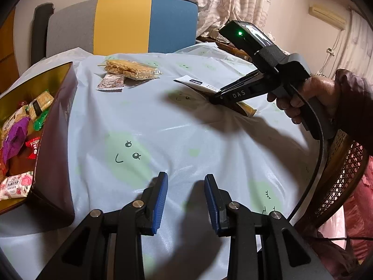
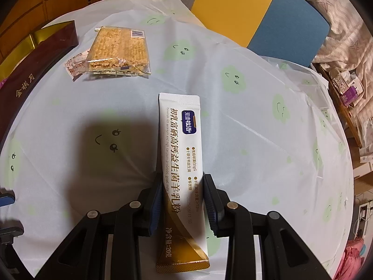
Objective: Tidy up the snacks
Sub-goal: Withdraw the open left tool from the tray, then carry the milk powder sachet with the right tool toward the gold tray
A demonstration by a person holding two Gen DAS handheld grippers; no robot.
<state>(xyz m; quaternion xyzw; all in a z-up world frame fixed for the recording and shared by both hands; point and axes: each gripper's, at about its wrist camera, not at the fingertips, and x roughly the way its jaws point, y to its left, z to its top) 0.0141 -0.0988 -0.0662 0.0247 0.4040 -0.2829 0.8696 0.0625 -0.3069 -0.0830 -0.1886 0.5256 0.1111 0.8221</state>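
Note:
My right gripper [image 2: 183, 200] is shut on a long white and gold milk powder sachet [image 2: 180, 154] and holds it above the table; the sachet [image 1: 198, 82] and that gripper [image 1: 218, 95] also show in the left wrist view at the right. My left gripper [image 1: 186, 200] is open and empty, low over the cloth. A dark red box [image 1: 53, 126] with a gold lining stands at the left, holding several wrapped snacks [image 1: 21, 135]. A clear pack of crispy biscuit [image 1: 130, 70] lies on a smaller wrapped snack [image 1: 110, 84] at the far side of the table.
The round table wears a pale blue cloth [image 1: 163, 128] with green smiling clouds. A grey, yellow and blue chair [image 1: 123, 23] stands behind the table. A cane chair [image 1: 338, 177] is at the right edge. Curtains hang behind.

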